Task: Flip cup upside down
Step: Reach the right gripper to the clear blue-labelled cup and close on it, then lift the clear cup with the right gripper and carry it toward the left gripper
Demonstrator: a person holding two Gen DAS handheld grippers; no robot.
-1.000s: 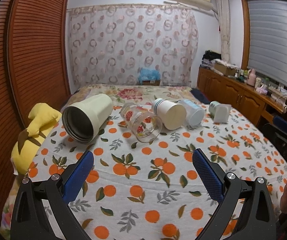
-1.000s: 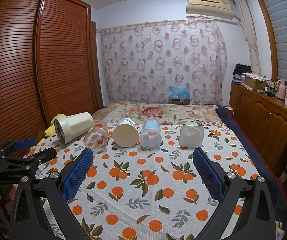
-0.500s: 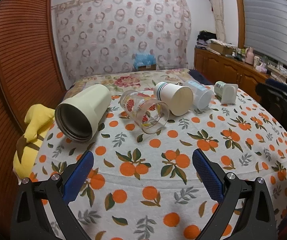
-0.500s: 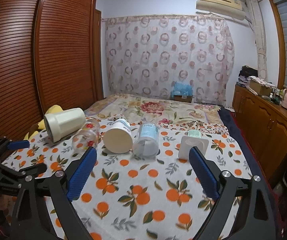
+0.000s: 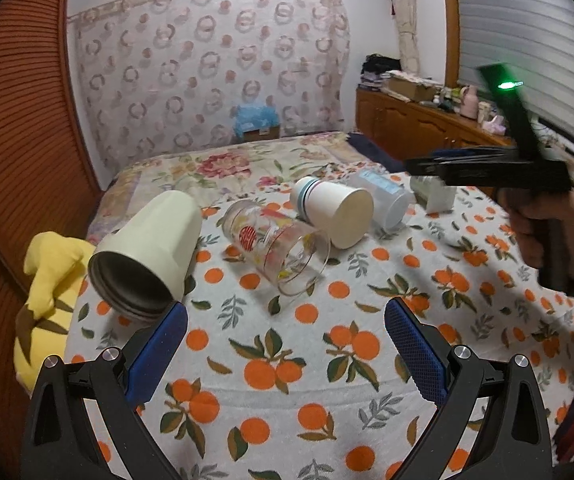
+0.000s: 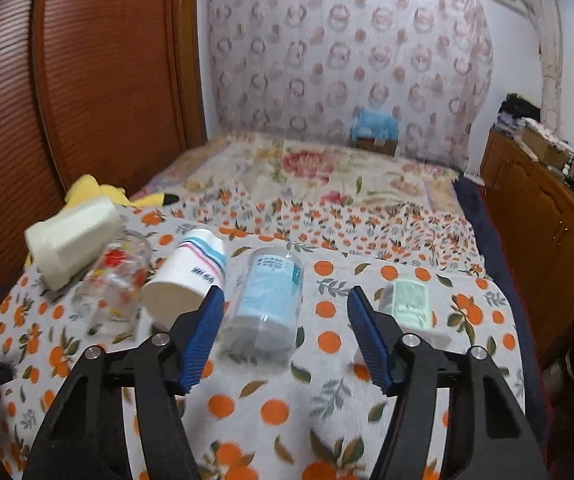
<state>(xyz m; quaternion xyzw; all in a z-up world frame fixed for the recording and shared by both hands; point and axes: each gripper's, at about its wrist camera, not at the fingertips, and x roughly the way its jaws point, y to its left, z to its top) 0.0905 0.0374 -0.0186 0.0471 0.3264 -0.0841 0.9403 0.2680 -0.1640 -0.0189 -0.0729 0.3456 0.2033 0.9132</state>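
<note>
Several cups lie on their sides on the orange-print cloth [image 5: 287, 360]: a cream tumbler [image 5: 147, 256], a printed glass [image 5: 279, 248], a white paper cup [image 5: 335, 212], a clear plastic cup [image 5: 387, 200]. My left gripper [image 5: 285, 344] is open and empty, in front of the glass and tumbler. My right gripper [image 6: 285, 332] is open and empty, just above and in front of the clear plastic cup [image 6: 267, 304]; the paper cup [image 6: 187, 276], glass [image 6: 115, 280] and tumbler [image 6: 71, 236] lie to its left. A pale green square cup [image 6: 407, 304] lies to its right.
A yellow plush toy [image 5: 47, 280] lies at the bed's left edge by the brown wardrobe [image 5: 15, 140]. A wooden cabinet [image 6: 547, 220] with clutter runs along the right. The right gripper's body and hand [image 5: 527, 184] hang over the cups' right end in the left wrist view.
Both grippers have moved forward and down toward the cups. The right gripper has closed in over the clear plastic cup and narrowed its opening somewhat. The cups have not moved.
</note>
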